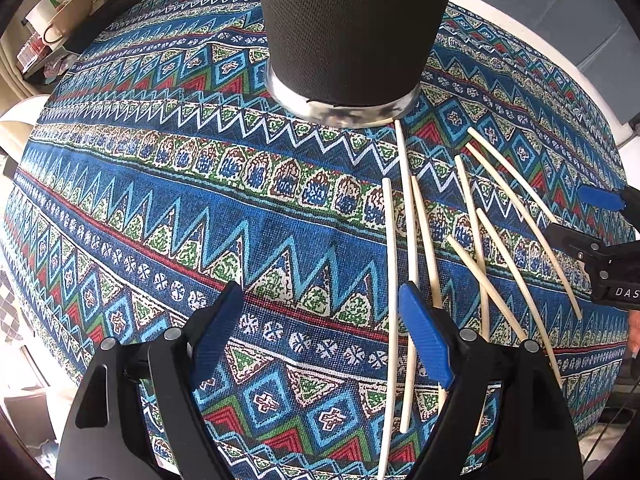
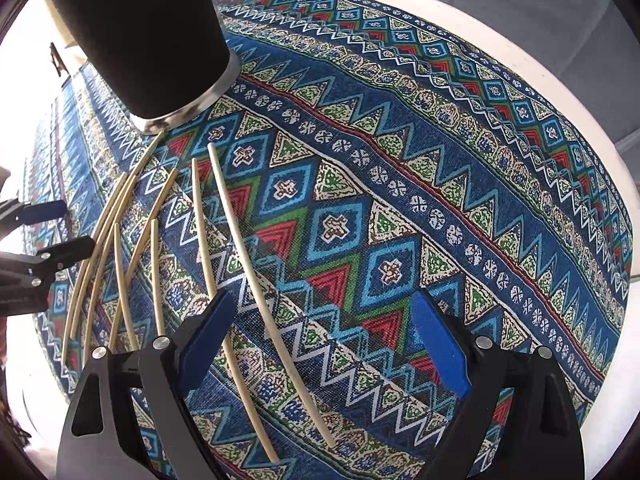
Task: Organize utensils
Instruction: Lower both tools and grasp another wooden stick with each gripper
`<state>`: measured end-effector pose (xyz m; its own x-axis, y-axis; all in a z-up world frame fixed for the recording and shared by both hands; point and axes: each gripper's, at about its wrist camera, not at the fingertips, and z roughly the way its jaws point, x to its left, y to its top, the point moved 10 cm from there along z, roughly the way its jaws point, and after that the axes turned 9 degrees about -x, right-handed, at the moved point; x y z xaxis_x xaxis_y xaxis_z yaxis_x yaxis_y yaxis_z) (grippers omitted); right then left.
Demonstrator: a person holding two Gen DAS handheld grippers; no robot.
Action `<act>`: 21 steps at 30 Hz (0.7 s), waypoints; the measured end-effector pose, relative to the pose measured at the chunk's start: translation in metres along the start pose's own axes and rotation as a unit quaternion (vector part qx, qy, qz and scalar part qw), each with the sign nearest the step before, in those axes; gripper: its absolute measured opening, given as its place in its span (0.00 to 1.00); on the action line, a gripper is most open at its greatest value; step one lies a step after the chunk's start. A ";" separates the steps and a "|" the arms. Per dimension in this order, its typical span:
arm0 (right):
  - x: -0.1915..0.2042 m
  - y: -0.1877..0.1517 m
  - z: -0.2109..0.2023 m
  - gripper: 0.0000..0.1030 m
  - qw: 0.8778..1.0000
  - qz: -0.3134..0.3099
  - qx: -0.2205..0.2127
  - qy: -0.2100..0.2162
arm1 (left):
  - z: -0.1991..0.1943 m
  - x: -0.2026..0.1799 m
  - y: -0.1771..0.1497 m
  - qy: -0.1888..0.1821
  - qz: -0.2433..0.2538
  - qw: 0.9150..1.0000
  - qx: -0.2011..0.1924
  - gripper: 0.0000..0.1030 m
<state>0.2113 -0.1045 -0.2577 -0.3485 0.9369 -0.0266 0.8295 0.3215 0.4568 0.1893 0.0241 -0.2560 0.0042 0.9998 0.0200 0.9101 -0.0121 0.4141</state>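
A black mesh utensil holder (image 1: 352, 40) with a silver base stands upright at the far side of the patterned cloth; the right wrist view has the holder (image 2: 140, 40) at top left. Several pale chopsticks (image 1: 391, 240) lie loose on the cloth in front of it. My left gripper (image 1: 320, 286) hovers open over the cloth; one chopstick lies just inside its right finger. My right gripper (image 2: 323, 296) is open above two long chopsticks (image 2: 248, 264) that run between its fingers. Each gripper shows at the edge of the other's view: right gripper (image 1: 580, 216), left gripper (image 2: 78, 224).
The blue, red and green patterned cloth (image 1: 200, 200) covers a round white table whose rim (image 2: 560, 60) shows at the far right. A cluttered shelf (image 1: 60, 20) stands beyond the table at the upper left. Grey furniture (image 1: 560, 20) lies behind the table.
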 end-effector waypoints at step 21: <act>0.003 0.001 0.004 0.18 0.999 -0.033 0.008 0.014 | 0.002 0.013 -0.005 -0.003 0.002 0.999 0.032 0.62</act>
<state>0.2129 -0.1006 -0.2608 -0.4139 0.9098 -0.0305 0.8111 0.3838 0.4414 0.1857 0.0374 -0.2594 0.0095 0.9998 0.0155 0.9350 -0.0144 0.3542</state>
